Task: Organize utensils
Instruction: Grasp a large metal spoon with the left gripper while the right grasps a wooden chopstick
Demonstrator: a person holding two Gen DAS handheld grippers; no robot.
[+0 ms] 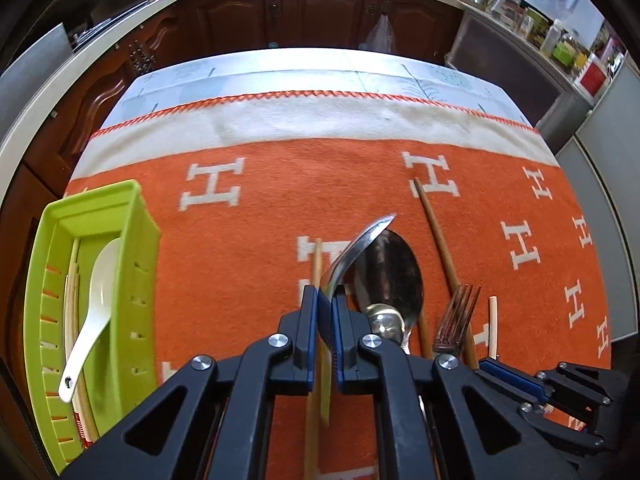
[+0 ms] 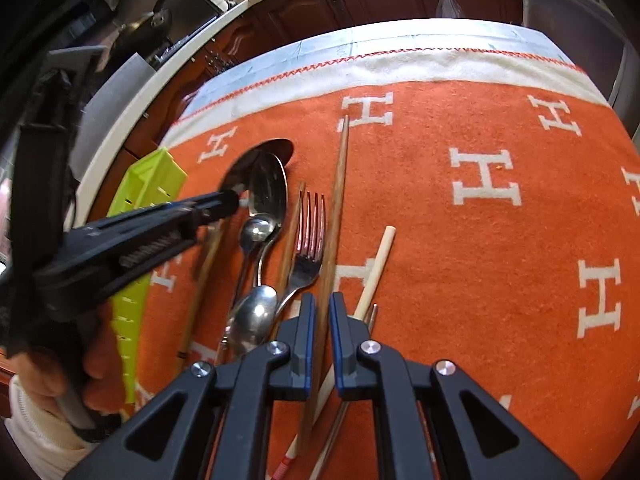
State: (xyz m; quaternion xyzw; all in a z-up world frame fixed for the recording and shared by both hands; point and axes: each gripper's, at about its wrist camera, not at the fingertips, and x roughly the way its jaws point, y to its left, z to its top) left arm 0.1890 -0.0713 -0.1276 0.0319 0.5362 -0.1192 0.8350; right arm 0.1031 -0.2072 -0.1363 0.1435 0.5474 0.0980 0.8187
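So the left gripper (image 1: 325, 300) is clamped on one metal spoon (image 1: 356, 246), lifted over the orange blanket (image 1: 260, 272). Right gripper (image 2: 318, 316) is slightly parted, holding nothing, straddling a dark chopstick (image 2: 338, 184). Nearby lie three more spoons, one fork (image 2: 310, 236), one pale chopstick (image 2: 378, 268). Green tray (image 1: 140, 240) holds one white spoon (image 1: 94, 304).

both wrist views look forward and down from close above the orange h-patterned wool blanket (image 1: 260, 280), toward the dark wooden cabinets (image 1: 312, 12). both share the large steel spoon (image 2: 266, 188), the copper-toned fork (image 1: 456, 316) and the lime-green plastic tray (image 1: 136, 280).
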